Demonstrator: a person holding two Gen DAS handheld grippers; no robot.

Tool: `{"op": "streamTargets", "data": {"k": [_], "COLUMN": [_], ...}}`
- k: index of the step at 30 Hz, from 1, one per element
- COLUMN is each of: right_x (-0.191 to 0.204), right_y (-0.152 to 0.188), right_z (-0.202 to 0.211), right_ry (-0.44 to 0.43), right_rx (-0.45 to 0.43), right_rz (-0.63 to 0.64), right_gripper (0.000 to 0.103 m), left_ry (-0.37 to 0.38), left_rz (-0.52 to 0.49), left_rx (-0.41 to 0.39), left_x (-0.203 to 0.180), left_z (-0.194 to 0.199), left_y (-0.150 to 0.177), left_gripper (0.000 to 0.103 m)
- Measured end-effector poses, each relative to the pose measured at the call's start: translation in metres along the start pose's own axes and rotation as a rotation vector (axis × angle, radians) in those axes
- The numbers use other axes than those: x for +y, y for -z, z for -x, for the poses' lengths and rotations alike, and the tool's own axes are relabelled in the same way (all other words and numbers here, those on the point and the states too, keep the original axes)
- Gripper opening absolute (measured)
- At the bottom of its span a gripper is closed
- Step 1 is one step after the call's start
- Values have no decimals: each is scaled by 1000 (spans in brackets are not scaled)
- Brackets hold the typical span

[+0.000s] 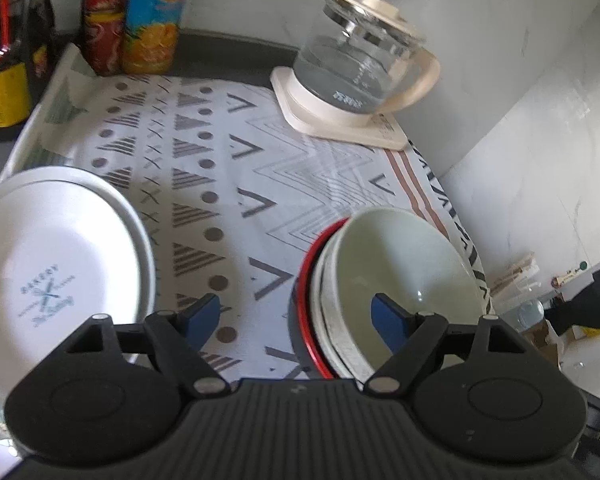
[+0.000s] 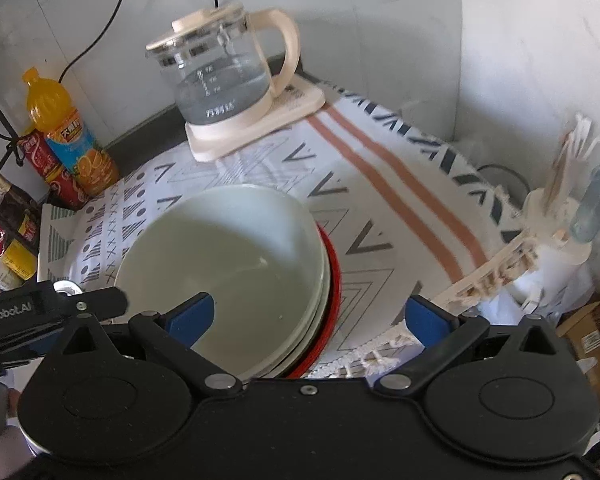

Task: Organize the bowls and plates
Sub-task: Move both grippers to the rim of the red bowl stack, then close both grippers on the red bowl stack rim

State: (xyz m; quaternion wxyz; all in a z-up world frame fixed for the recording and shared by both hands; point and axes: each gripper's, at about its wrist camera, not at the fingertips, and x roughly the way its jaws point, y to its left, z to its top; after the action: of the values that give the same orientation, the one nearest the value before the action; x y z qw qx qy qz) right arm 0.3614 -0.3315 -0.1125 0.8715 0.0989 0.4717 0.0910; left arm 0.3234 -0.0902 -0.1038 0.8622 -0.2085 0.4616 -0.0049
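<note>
The patterned white cloth (image 1: 228,184) is spread over the bench. Left of the stacked pale green bowls (image 1: 396,280), white round plates (image 1: 60,264) are piled. Both the left tool (image 1: 296,316) and right tool (image 2: 308,316) are held spread, empty, above those bowls.

Left gripper (image 1: 296,314) and right gripper (image 2: 308,316): ribbed black bodies, 2 blue-padded fingers each, silver pivot screws

light: bright daylight is washing my views | blur: things are looking soft | edges: fisheye is bending the walls (image 2: 500,40)
</note>
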Motion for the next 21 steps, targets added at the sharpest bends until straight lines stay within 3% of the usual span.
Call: {"op": "streamTargets", "data": {"k": [3,5,9,16,19,21], "right_x": [-1,-2,-6,-8,-7,-7], "right_y": [-1,-2,1,6,6,7], "right_z": [-11,-20,-37,-55,-57,-56], "right_ry": [-10,-4,0,-9,3,5], "right_rx": [36,59,106,157,152,142], "right_rz": [-15,-24,-45,-63,-60,-59], "right_gripper": [97,86,76,44,39,37], "left_ry": [11,15,14,57,90,73], "left_rz": [-6,3,13,62,58,42], "left_rx": [25,39,79,142,148,144], "left_x": [-2,-3,0,11,7,4], "left_z": [-13,-22,-41,-63,-63,-62], "left_y": [0,-1,0,2,2,2], "left_gripper": [81,80,77,51,37,36]}}
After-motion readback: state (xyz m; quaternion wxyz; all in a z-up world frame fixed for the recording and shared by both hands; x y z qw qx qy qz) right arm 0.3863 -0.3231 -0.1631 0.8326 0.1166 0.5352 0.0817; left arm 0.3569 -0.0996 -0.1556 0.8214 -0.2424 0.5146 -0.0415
